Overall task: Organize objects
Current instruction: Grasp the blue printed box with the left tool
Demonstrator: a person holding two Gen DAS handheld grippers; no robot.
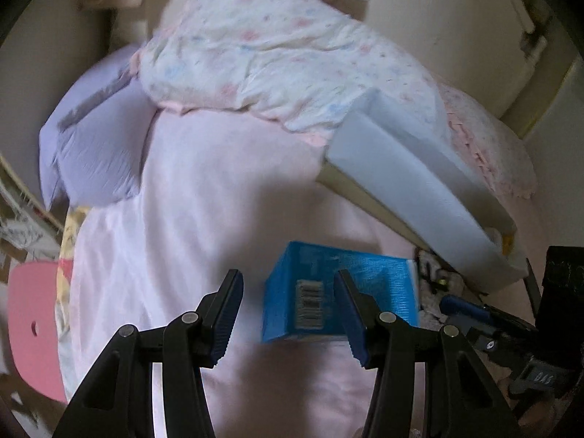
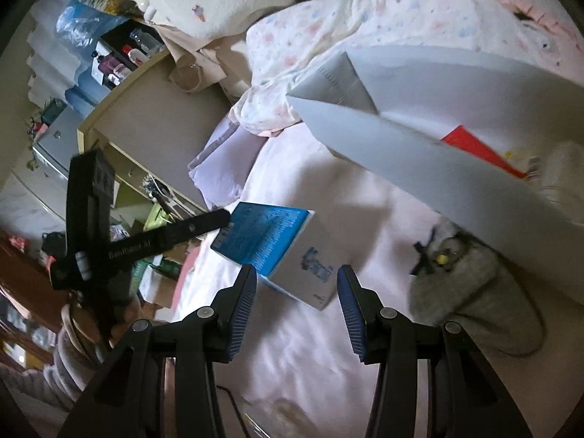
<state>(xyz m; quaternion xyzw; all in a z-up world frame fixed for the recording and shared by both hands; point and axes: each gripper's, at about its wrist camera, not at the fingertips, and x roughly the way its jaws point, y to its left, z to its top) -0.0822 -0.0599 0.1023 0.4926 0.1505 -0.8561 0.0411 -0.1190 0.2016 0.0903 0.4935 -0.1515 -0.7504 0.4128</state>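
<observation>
A blue carton [image 1: 314,284] with a barcode on its end lies on the pink sheet [image 1: 204,182]. My left gripper [image 1: 288,315] hovers over its left end, open and holding nothing; its right finger [image 1: 352,321] overlaps the carton in the picture. In the right wrist view the same carton [image 2: 270,241] shows a blue face and a white face. My right gripper [image 2: 297,310] stands open just short of it, gripping nothing. The left tool's black finger [image 2: 204,224] reaches the carton's far corner there.
A large pale grey box [image 1: 408,175] stands open on the bed's right side, with a red item [image 2: 474,146] inside. A grey plush thing [image 2: 474,292] lies beside it. A flowered quilt [image 1: 273,54] and lavender pillow [image 1: 95,146] lie beyond. A pink chair [image 1: 33,325] stands left.
</observation>
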